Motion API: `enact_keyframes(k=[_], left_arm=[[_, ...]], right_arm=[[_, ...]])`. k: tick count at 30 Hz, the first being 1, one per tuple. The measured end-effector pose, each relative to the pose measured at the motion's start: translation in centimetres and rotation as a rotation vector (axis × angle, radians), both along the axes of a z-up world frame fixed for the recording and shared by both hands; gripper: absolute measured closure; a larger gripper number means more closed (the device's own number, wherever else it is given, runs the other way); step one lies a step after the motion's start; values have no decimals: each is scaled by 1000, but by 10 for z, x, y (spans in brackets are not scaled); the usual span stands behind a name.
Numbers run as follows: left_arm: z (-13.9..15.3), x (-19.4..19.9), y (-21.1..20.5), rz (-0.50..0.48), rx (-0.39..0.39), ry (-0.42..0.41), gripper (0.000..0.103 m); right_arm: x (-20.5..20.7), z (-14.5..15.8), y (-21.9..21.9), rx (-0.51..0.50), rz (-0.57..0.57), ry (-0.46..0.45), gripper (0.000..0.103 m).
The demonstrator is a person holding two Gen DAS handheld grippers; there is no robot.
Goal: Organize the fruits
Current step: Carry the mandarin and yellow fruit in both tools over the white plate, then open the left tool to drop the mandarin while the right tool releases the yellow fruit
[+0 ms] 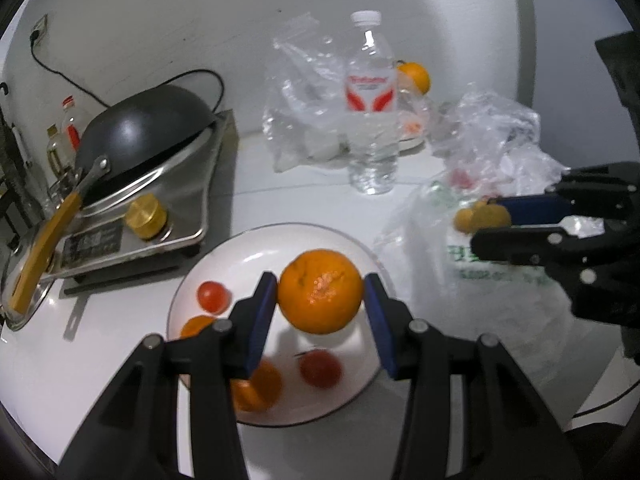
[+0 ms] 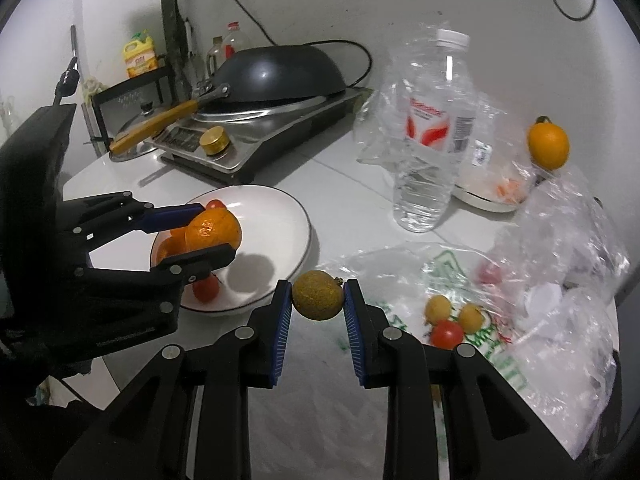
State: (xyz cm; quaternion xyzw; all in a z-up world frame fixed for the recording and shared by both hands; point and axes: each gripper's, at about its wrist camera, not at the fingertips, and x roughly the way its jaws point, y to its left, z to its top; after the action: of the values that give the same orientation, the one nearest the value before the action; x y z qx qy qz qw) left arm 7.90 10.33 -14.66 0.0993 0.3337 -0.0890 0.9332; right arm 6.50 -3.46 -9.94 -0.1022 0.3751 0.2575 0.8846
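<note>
My left gripper (image 1: 320, 296) is shut on a large orange (image 1: 320, 291) and holds it above the white plate (image 1: 256, 246). It also shows in the right wrist view (image 2: 208, 236). On the plate lie two red tomatoes (image 1: 214, 297) and two small oranges (image 1: 256, 388). My right gripper (image 2: 316, 294) is shut on a small brownish-yellow fruit (image 2: 318, 295), held above the counter between the plate (image 2: 280, 208) and a plastic bag (image 2: 400, 276). On the bag lie two small yellow fruits (image 2: 439, 307) and a tomato (image 2: 447, 334).
A water bottle (image 1: 371, 108) stands behind the plate. An induction cooker with an upturned black wok (image 1: 148, 128) sits at the left. Crumpled clear bags (image 1: 500, 136) lie at the right. Another orange (image 2: 548, 146) sits by a small dish (image 2: 488, 196) at the back.
</note>
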Motion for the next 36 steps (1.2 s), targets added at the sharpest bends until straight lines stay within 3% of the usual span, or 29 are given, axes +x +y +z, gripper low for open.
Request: enact_keyframes(k=[17, 31, 36], left_arm=[[-23, 24, 41, 43, -35, 70, 57], [-29, 28, 34, 8, 10, 83, 56], [-29, 28, 36, 18, -13, 79, 52]], right_arm=[[29, -24, 55, -17, 95, 79, 75], [52, -32, 64, 19, 69, 88, 75], [67, -34, 68, 42, 56, 92, 75]])
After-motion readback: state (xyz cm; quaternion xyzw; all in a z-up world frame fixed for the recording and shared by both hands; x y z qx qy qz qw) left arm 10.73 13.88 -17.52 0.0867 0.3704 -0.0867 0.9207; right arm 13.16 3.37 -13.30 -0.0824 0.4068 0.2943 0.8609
